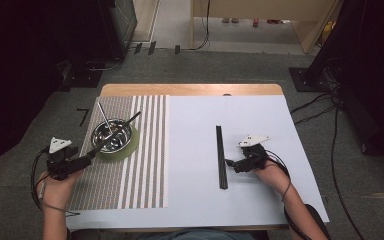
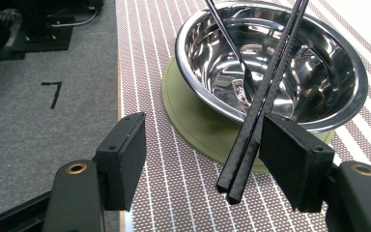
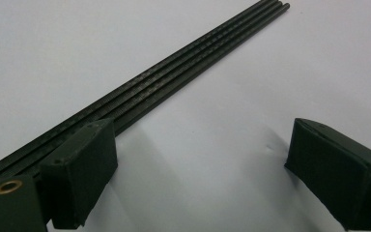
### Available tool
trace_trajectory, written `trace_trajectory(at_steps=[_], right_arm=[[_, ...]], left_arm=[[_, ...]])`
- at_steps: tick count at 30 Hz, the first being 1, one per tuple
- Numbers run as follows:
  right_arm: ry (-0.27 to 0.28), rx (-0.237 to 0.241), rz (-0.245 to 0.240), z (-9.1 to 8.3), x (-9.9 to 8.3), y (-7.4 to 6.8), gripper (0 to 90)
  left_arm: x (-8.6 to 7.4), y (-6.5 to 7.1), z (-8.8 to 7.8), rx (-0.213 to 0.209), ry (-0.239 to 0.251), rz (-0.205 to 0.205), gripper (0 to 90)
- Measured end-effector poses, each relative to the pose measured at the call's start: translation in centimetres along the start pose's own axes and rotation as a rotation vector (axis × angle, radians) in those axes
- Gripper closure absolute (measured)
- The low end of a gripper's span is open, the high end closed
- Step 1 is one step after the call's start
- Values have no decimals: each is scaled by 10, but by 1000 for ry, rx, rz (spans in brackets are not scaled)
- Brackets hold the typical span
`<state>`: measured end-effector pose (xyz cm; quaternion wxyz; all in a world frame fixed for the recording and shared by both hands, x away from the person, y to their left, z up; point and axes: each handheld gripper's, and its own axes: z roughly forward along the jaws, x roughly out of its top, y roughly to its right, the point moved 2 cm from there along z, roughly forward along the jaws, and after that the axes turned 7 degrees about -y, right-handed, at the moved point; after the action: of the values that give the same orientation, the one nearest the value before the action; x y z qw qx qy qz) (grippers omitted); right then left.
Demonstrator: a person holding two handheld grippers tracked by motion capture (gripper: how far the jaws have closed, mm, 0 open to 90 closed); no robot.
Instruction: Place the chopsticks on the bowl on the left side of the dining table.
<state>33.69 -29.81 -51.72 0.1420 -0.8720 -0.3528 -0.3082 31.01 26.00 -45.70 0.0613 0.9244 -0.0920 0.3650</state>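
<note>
A steel bowl (image 1: 111,136) (image 2: 314,72) stands on a round green coaster (image 1: 132,145) (image 2: 193,125), which lies on a striped placemat (image 1: 147,165). A metal utensil (image 1: 105,118) (image 2: 224,34) leans inside the bowl. A pair of black chopsticks (image 1: 126,123) (image 2: 265,96) rests across the bowl's rim. Their near ends lie between the jaws of my left gripper (image 1: 90,157) (image 2: 203,145), against the right pad; the jaws stand wide apart. More black chopsticks (image 1: 221,157) (image 3: 174,77) lie on the white sheet. My right gripper (image 1: 228,162) (image 3: 203,145) is open beside them, its left jaw over their near end.
The white sheet (image 1: 240,200) covers the table's right side, and the wooden table edge (image 1: 190,89) shows at the back. Grey carpet and cables (image 1: 330,115) surround the table. Dark equipment stands at the far left and right.
</note>
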Motion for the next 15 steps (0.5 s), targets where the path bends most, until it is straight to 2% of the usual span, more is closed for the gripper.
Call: trace_trajectory(at_steps=[12, 15], right_arm=[[0, 0, -1, 0, 0, 0, 102], [0, 0, -1, 0, 0, 0, 102]], left_arm=[[2, -8, 2, 19, 5, -22, 342], [3, -8, 3, 43, -7, -21, 342]])
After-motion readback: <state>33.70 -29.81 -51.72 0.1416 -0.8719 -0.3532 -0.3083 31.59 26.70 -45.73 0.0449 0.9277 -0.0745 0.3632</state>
